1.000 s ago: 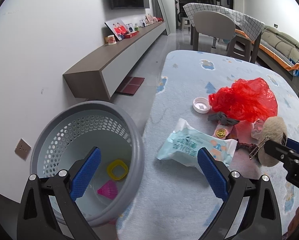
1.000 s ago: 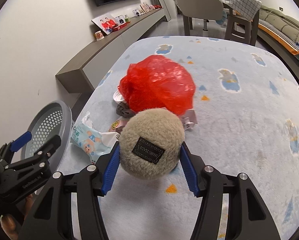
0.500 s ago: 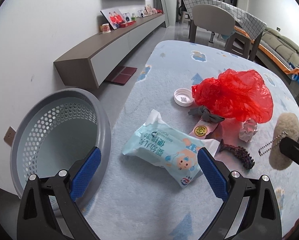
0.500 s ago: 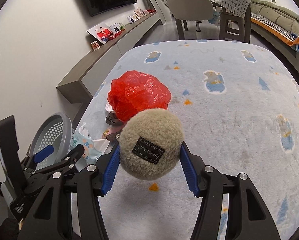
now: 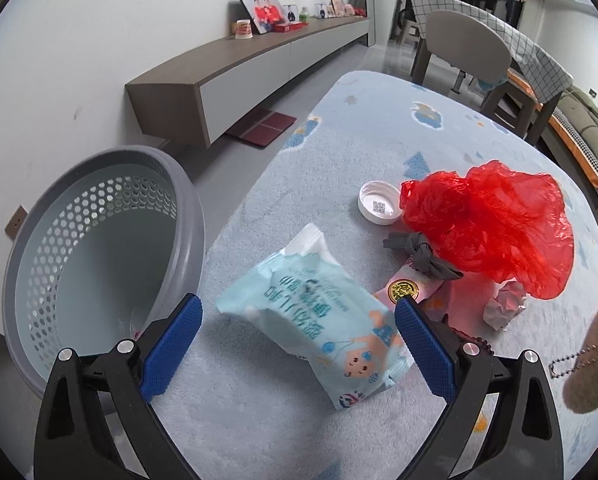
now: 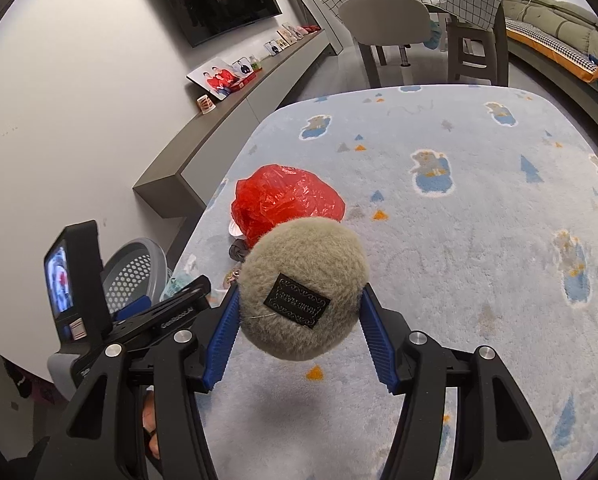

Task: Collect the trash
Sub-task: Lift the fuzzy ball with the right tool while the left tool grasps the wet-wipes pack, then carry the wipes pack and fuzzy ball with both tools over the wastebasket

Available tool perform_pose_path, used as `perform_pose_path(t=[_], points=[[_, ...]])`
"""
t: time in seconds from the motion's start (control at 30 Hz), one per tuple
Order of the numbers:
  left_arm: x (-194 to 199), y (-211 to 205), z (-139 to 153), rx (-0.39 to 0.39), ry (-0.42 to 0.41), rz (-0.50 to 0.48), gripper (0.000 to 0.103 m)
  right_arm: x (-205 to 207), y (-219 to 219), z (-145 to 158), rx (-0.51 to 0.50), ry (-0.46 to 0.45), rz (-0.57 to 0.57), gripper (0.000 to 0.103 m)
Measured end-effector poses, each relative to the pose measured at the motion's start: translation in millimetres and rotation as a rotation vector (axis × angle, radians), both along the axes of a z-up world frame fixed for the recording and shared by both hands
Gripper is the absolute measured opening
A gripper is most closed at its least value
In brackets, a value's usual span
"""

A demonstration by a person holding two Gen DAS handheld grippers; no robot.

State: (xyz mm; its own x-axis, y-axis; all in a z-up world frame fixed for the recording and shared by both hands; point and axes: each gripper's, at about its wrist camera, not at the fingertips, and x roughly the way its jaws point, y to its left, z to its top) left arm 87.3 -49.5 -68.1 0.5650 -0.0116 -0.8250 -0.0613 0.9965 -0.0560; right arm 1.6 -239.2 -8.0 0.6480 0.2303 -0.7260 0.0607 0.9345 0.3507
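Observation:
My left gripper (image 5: 297,346) is open and empty, hovering over a light-blue wet-wipe pack (image 5: 319,320) on the pale blue rug (image 5: 359,128). Beyond the pack lie a red plastic bag (image 5: 491,232), a white cap (image 5: 380,208), a grey fabric scrap (image 5: 423,254), a pink wrapper with a gold seal (image 5: 405,292) and a crumpled paper ball (image 5: 505,310). A grey perforated basket (image 5: 95,248) stands left of the rug. My right gripper (image 6: 299,322) is shut on a beige fuzzy ball (image 6: 303,292), held above the rug; the ball's edge and chain show in the left wrist view (image 5: 595,356).
A low wall shelf (image 5: 235,68) with photos runs along the left wall. A chair (image 5: 463,48) and checked-cloth table stand beyond the rug, a sofa (image 6: 559,20) at far right. The left gripper's body (image 6: 99,300) sits close to my right gripper's left side.
My left gripper moved from over the basket rightward to over the wipe pack. My right gripper rose and pulled back with the fuzzy ball.

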Motion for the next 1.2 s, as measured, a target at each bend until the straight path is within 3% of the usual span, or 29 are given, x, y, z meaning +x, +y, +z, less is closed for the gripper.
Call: perform_pose_path(t=[0.47,0.57,0.73,1.2], points=[[12,-13,-18,0.027,0.023,-0.006,0.095,-3,-7,3,0.016,-0.009,-0.005,0.056],[11,-16,-18,0.02,0.018,-0.022,0.086,-1,-7,0,0.015,-0.002,-0.007,0.056],[4,-19,-15,0.005,0.008,-0.071,0.063,2,-3,-2,0.005,0.006,-0.007,0.056],[-12,-9,0,0.013,-0.021,-0.107,0.054,5,7,-3,-0.016,0.003,0.011,0.056]])
